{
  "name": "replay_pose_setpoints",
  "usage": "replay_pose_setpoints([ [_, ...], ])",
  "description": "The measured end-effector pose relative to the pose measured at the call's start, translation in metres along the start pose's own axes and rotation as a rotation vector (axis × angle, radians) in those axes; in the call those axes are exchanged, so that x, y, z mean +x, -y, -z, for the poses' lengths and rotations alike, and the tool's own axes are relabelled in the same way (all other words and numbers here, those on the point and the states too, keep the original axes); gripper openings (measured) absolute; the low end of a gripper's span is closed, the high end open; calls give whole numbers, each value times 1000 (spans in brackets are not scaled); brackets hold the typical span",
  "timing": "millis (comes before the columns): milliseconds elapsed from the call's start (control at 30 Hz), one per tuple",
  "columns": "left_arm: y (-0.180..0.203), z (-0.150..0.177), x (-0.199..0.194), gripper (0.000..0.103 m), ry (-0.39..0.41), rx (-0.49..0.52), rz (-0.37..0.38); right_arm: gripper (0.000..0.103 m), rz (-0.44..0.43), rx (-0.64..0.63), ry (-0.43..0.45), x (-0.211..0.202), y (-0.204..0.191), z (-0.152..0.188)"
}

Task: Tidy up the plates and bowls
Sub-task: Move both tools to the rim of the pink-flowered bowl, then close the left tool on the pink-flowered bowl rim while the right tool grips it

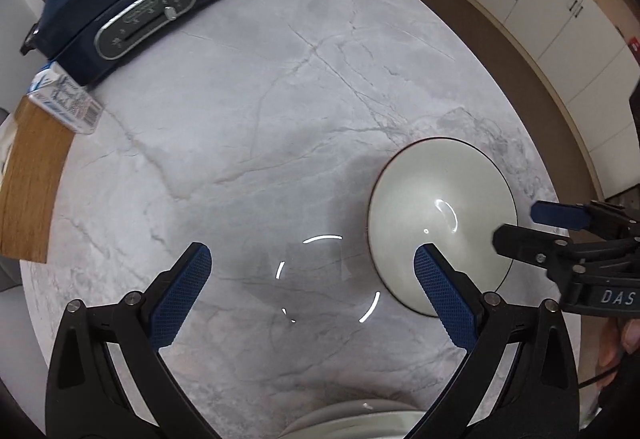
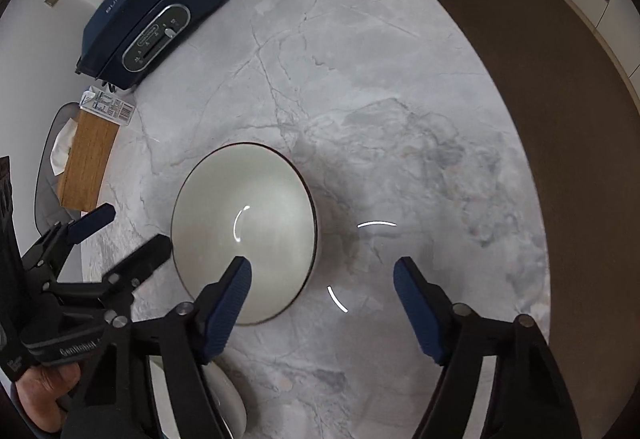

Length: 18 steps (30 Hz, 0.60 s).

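A white bowl with a dark rim [image 1: 436, 215] sits upright on the marble table; it also shows in the right wrist view [image 2: 244, 227]. My left gripper [image 1: 312, 287] is open and empty, with its right finger over the bowl's near rim. My right gripper [image 2: 322, 303] is open and empty, with its left finger over the bowl's near edge. The right gripper shows in the left wrist view [image 1: 516, 225], at the bowl's right side. The left gripper shows in the right wrist view [image 2: 128, 231], left of the bowl. White dishes [image 1: 352, 421] lie at the near table edge; they also show in the right wrist view [image 2: 228, 395].
A dark blue cooking appliance [image 1: 136, 7] stands at the far left of the table [image 1: 280, 99]. A small printed carton [image 1: 68, 99] and a wooden box [image 1: 28, 183] lie at the left edge. Brown floor and white cabinets [image 1: 560, 11] are beyond the table's right edge.
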<state>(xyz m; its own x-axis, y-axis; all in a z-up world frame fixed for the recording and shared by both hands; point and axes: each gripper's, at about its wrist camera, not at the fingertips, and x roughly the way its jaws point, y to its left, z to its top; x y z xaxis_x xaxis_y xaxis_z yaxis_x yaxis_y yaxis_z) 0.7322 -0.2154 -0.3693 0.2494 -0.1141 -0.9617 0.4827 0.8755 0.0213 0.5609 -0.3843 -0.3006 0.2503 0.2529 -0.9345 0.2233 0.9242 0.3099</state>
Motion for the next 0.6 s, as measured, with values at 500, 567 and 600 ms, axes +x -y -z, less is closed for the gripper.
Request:
replay_pose_setpoints([
  [500, -2, -4, 50, 35, -70, -53, 149, 32, 28, -13, -61, 37, 2, -14],
  [567, 2, -7, 50, 29, -67, -48, 154, 20, 20, -27, -65, 39, -1, -15],
  [600, 5, -8, 50, 23, -67, -41, 158, 17, 15, -34, -65, 39, -3, -15],
])
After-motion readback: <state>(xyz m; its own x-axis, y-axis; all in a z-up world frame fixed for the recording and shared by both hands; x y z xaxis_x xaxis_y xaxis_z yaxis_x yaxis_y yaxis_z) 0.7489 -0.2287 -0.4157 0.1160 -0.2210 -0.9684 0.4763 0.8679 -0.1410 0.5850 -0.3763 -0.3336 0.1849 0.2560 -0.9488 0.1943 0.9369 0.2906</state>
